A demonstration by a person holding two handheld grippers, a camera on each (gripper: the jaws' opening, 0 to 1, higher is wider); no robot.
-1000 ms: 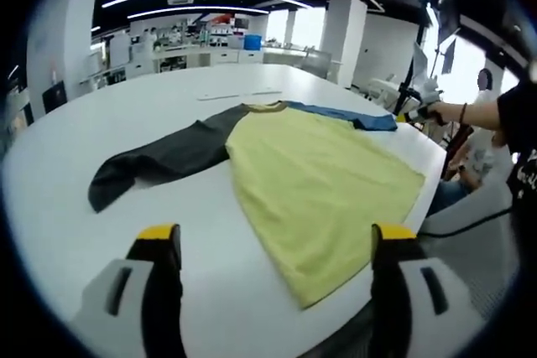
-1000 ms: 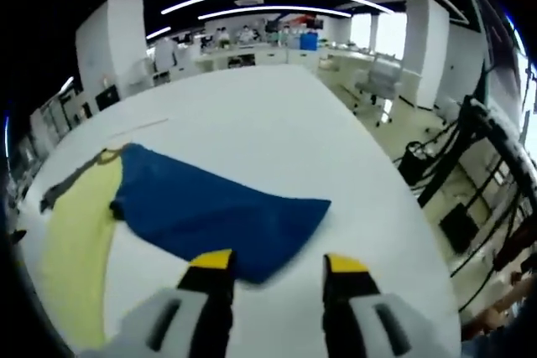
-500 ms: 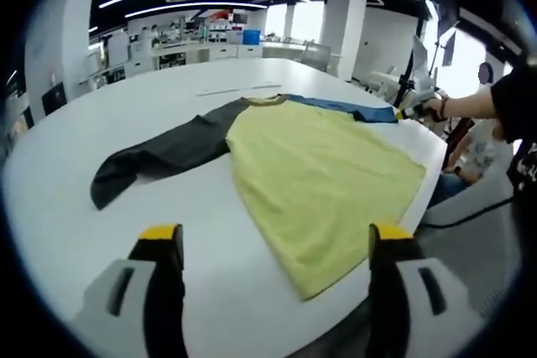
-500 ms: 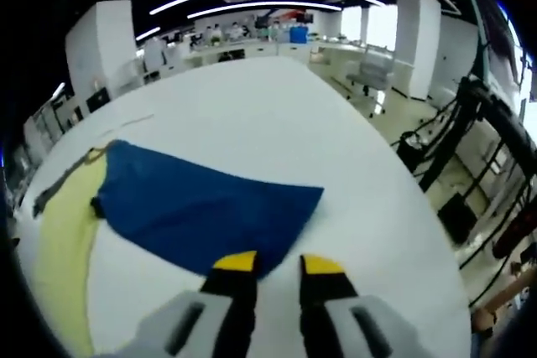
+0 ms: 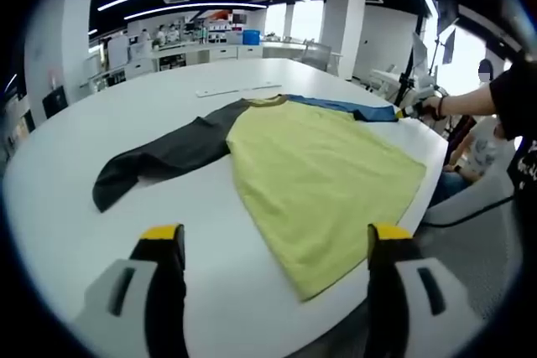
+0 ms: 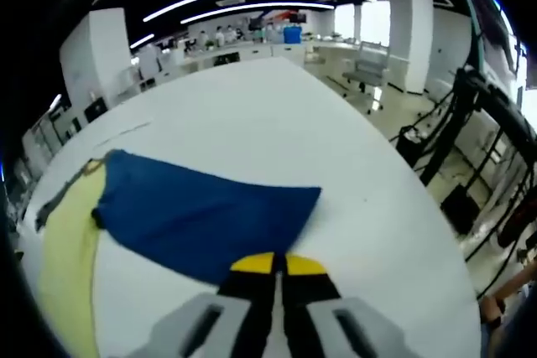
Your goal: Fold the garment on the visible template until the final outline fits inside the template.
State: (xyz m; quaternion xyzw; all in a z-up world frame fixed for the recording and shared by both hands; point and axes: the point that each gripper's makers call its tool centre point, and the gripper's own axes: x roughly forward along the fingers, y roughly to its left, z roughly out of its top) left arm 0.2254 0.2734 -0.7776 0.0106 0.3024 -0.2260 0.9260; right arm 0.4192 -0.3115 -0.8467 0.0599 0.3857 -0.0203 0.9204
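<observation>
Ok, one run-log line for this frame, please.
phase: first grasp | right gripper: shut on blue sleeve cuff | left gripper: open, near yellow hem | garment: flat, unfolded | table

We see a soft, matt cloth garment (image 5: 319,182) — pale yellow body, dark grey sleeve, blue sleeve (image 6: 205,215) — lying smooth with few wrinkles on a white table (image 5: 67,173) whose top looks smooth and faintly glossy. The left gripper (image 5: 267,245) and right gripper (image 6: 278,264) look like grey moulded plastic with matt yellow tips.
</observation>
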